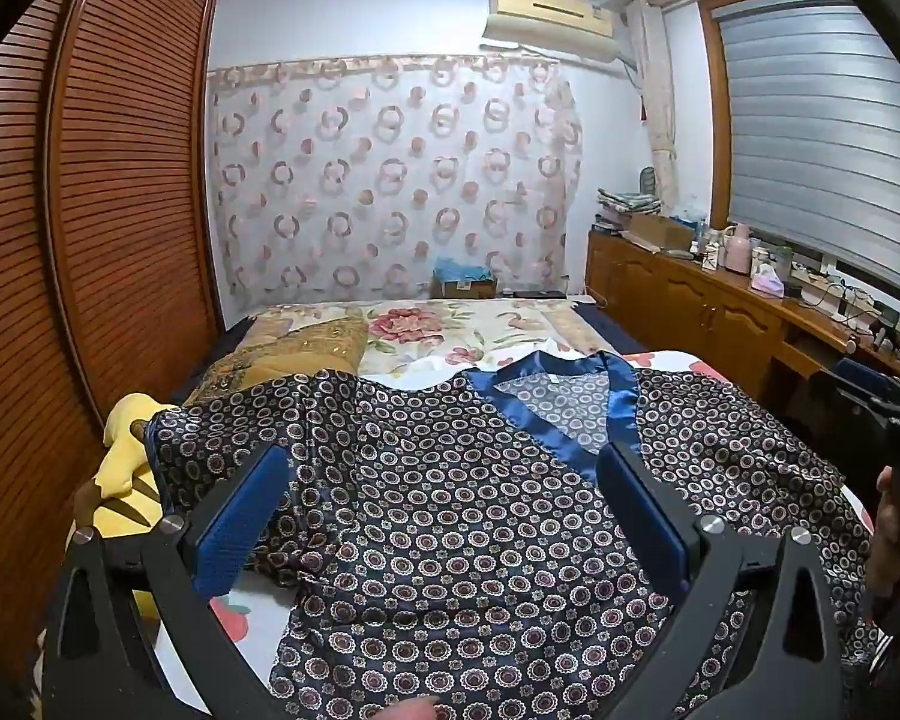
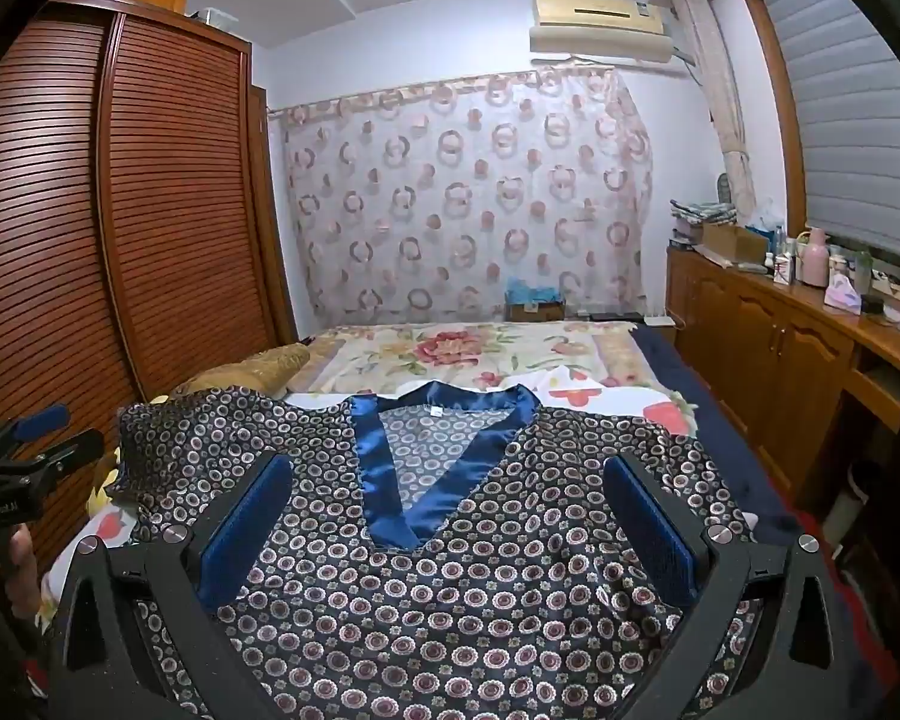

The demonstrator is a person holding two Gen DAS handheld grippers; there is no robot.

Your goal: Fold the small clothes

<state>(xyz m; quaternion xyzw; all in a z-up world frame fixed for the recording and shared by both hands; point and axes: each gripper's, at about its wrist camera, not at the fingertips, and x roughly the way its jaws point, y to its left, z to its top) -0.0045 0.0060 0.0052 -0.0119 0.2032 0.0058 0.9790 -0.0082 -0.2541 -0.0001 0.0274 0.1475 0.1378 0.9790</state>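
Observation:
A dark navy satin top [image 1: 450,540] with a ring pattern and a shiny blue V-neck trim [image 1: 621,396] lies spread front up on the bed, its neck toward the far wall. My left gripper [image 1: 444,456] hovers open over the top's left half, and its blue pads [image 1: 240,522] have only cloth below them. My right gripper [image 2: 450,468] hangs open above the chest of the top [image 2: 450,612], just below the V-neck trim [image 2: 378,468]. In the right wrist view the left gripper [image 2: 66,429] shows at the left edge, held by a hand.
A yellow cloth [image 1: 120,462] and a gold pillow [image 1: 306,348] lie at the bed's left side by the slatted wooden wardrobe [image 1: 120,210]. A floral bedspread [image 2: 450,354] covers the far bed. A wooden cabinet [image 2: 768,336] with clutter runs along the right.

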